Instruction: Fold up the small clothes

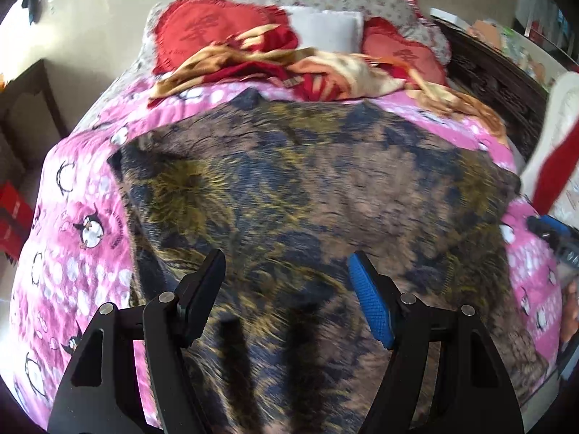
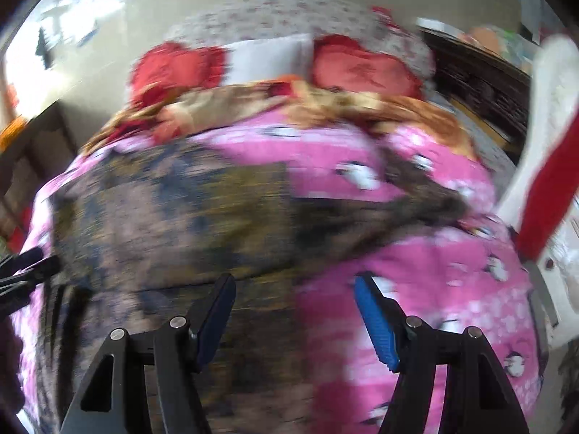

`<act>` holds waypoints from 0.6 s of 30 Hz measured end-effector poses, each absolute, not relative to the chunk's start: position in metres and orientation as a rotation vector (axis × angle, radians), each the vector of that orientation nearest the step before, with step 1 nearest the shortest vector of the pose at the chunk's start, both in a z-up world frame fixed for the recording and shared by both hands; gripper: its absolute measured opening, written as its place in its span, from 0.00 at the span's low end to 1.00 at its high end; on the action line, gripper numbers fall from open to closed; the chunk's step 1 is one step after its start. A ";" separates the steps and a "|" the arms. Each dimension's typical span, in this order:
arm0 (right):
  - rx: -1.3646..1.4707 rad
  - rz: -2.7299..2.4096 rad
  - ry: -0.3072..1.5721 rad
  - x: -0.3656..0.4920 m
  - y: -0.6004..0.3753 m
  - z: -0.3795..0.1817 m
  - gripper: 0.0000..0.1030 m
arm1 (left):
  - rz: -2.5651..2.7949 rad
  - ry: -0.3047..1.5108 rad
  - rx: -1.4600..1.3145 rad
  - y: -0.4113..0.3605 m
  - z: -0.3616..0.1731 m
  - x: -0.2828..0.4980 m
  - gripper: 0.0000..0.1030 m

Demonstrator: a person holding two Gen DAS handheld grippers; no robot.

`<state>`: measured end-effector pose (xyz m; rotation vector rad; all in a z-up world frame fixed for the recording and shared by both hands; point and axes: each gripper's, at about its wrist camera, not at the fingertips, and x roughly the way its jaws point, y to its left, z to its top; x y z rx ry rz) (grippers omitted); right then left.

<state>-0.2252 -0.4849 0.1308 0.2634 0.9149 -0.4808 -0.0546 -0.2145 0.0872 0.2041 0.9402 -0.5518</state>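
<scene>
Both grippers, left (image 1: pixel 286 271) & right (image 2: pixel 295 298), jaws apart, empty, above brown-patterned garment (image 1: pixel 307 181) spread on pink penguin quilt (image 1: pixel 83 224).

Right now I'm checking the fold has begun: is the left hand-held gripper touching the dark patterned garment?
Cannot tell. In the left wrist view the left hand-held gripper stands open over the dark patterned garment, but blur hides any gap or contact.

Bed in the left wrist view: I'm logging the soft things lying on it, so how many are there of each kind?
Red cushions: 2
White pillow: 1
Red and tan blanket: 1
Pink penguin quilt: 1
Brown and dark patterned garment: 1
Total: 6
</scene>
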 end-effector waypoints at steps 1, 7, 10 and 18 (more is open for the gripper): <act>0.289 -0.499 0.913 -0.228 -0.498 0.131 0.64 | -0.539 0.948 0.205 -0.214 0.084 -0.050 0.69; 0.508 -0.636 0.882 -0.242 -0.604 0.119 0.64 | -0.482 1.008 0.203 -0.212 0.061 -0.025 0.69; 0.620 -0.684 0.832 -0.242 -0.646 0.117 0.64 | -0.472 1.021 0.221 -0.214 0.053 -0.021 0.69; 0.534 -0.545 0.869 -0.161 -0.687 0.112 0.64 | -0.467 1.011 0.229 -0.215 0.057 -0.020 0.69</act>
